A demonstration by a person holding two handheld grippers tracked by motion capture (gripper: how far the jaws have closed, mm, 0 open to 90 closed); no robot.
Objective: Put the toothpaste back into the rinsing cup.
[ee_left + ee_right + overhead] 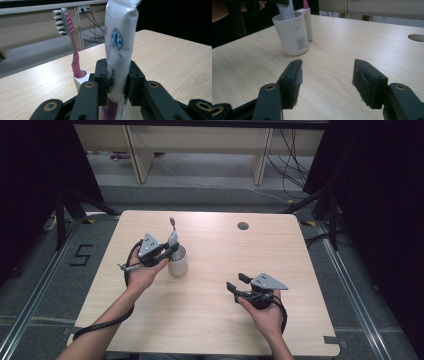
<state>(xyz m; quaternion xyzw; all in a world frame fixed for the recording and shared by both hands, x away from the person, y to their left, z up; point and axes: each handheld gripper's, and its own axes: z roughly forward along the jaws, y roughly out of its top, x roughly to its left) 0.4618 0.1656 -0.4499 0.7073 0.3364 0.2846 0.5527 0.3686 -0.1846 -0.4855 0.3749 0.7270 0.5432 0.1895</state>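
Note:
A white toothpaste tube [117,37] with purple print stands upright between the pads of my left gripper [117,77], which press on both its sides. From above, the left gripper [172,249] holds the tube [173,239] with its lower end inside a white cup [178,264]. The tube's end [287,11] sits within the cup [293,35]. A pink and grey toothbrush [71,37] stands in a small white holder [80,79] just behind the cup. My right gripper [239,281] rests low over the table at the front right, open and holding nothing [327,77].
The light wooden table [210,320] has a round cable hole [243,226] near its far right. Black curtains flank both sides. Cables and table legs lie on the floor beyond the far edge.

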